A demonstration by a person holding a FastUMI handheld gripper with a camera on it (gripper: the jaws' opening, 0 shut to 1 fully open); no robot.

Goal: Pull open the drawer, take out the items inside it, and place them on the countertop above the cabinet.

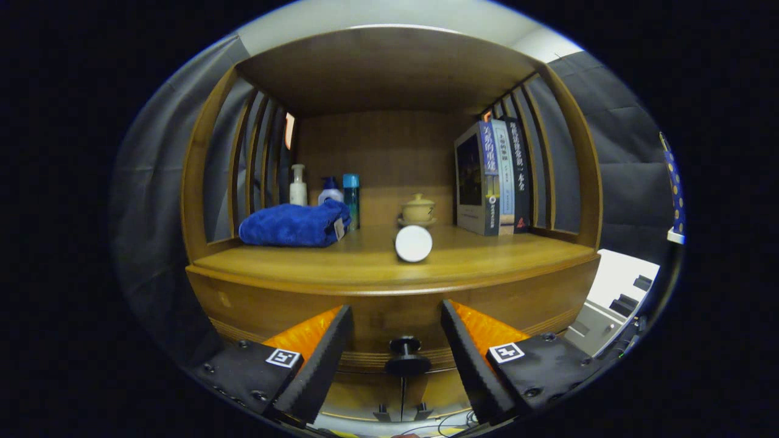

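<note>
A wooden cabinet stands ahead with its countertop point(365, 264) at mid height. The drawer front point(389, 316) below the countertop is closed, and its dark round knob point(407, 354) sits between my two fingers, a little ahead of them. My gripper point(395, 322) is open, fingers spread to either side of the knob without touching it. A white cylinder point(414, 243) lies on its side on the countertop, its round end facing me. A folded blue towel point(295, 225) rests on the countertop's left part. The drawer's inside is hidden.
At the back left stand a white pump bottle point(298, 185), a blue-capped bottle point(330, 191) and a teal bottle point(351, 199). A lidded tea bowl point(418, 210) sits behind the cylinder. Several books point(493, 179) stand upright at the right. A shelf roof hangs over the countertop. White equipment point(614, 298) lies right.
</note>
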